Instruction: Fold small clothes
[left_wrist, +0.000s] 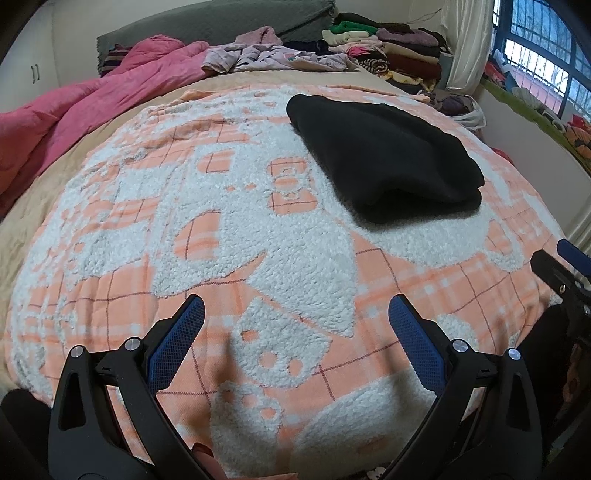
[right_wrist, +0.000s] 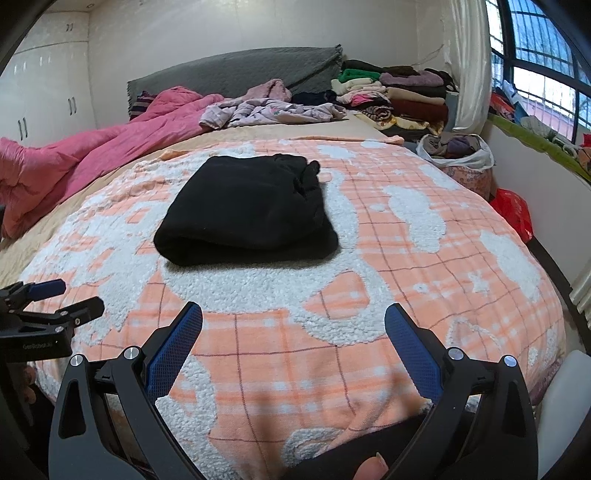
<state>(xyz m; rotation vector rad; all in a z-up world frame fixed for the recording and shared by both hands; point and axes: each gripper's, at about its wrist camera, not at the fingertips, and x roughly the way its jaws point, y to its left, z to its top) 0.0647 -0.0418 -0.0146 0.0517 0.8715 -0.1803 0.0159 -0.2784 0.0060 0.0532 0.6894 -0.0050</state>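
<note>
Black fleece garment, one only, lies folded into a thick pad on the orange-and-white blanket, ahead of both grippers and touching neither. Its long axis runs roughly away from them. It lies nearly straight ahead of the right gripper, right of the left gripper. Both jaws are spread, empty.
</note>
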